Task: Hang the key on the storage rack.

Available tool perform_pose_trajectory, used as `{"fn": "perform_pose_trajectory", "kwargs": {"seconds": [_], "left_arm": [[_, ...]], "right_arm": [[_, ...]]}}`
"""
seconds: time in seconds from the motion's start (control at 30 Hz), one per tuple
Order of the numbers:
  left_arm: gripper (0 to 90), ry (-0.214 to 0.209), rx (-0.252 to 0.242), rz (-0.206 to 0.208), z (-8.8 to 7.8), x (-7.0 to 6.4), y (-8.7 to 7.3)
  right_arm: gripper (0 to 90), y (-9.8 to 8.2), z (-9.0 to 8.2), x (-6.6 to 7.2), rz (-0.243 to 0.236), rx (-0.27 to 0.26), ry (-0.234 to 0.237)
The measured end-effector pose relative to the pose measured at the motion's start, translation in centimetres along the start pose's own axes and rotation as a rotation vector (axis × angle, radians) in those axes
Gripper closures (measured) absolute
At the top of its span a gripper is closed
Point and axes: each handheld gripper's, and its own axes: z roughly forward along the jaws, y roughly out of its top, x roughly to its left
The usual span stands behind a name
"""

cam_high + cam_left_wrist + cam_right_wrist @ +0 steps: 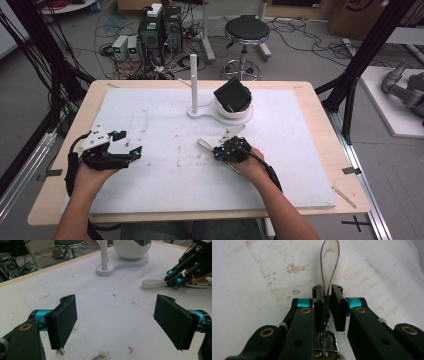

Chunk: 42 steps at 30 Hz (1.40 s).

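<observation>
**Right hand-held gripper grasps the strap loop**

The right hand-held gripper [327, 296] is clenched on a pale strap loop [329, 262] lying on the table [165, 185]. The left hand-held gripper [117, 322] is released over bare table. Farther, the white stand [220, 112] stands well apart.

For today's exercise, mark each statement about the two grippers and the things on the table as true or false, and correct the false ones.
1. The right gripper is shut on the looped strap. True.
2. The left gripper grips the strap. False: its jaws stand wide open over bare board.
3. A black block sits in the white bowl. True.
4. The white post lies flat. False: it stands upright.
</observation>
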Motion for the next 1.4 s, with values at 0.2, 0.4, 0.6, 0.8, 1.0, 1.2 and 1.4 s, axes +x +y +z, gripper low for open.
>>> {"fn": "perform_pose_trajectory", "kwargs": {"seconds": [0.2, 0.4, 0.6, 0.8, 1.0, 1.2, 1.4], "left_arm": [[19.0, -0.002, -0.007, -0.003, -0.1, 0.0, 0.1], [19.0, -0.003, -0.016, -0.010, -0.4, 0.3, 0.1], [19.0, -0.006, -0.028, -0.017, -0.6, 0.3, 0.2], [19.0, -0.004, -0.033, -0.019, -0.7, 0.4, 0.2], [19.0, 0.000, -0.037, -0.021, -0.8, 0.5, 0.2], [19.0, -0.002, -0.036, -0.022, -0.9, 0.5, 0.2], [19.0, 0.001, -0.038, -0.025, -1.0, 0.6, 0.1]], "right_arm": [[82.8, 0.7, -2.0, -0.5, 0.032, -0.129, -0.039], [82.8, 2.3, -3.9, -1.2, 0.044, -0.252, -0.109], [82.8, 4.7, -5.1, -1.7, 0.054, -0.326, -0.147], [82.8, 6.8, -6.1, -1.9, 0.034, -0.361, -0.172], [82.7, 8.9, -7.2, -2.3, 0.027, -0.415, -0.220], [82.8, 10.6, -7.3, -2.7, 0.009, -0.424, -0.260], [82.7, 11.8, -7.2, -3.2, 0.007, -0.431, -0.269]]}}
